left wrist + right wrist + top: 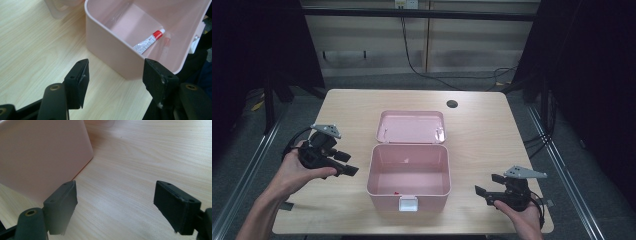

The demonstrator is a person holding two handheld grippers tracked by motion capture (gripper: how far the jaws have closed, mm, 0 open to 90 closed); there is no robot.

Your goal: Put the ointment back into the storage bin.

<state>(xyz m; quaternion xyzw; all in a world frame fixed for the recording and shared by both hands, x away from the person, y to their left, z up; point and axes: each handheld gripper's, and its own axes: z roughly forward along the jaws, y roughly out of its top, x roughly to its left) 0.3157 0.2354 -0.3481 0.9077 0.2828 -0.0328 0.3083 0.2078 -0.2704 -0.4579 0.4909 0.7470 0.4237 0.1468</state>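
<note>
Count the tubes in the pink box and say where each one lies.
1. A white tube with a red cap lies on the floor of the pink box, against the near wall, where the high view shows its red tip. The walls could hide more.

A lab-like recording bay: light wooden table (482, 135) between black curtains (257, 40), metal floor rails (252, 155), trailing black cables (422, 65).
</note>
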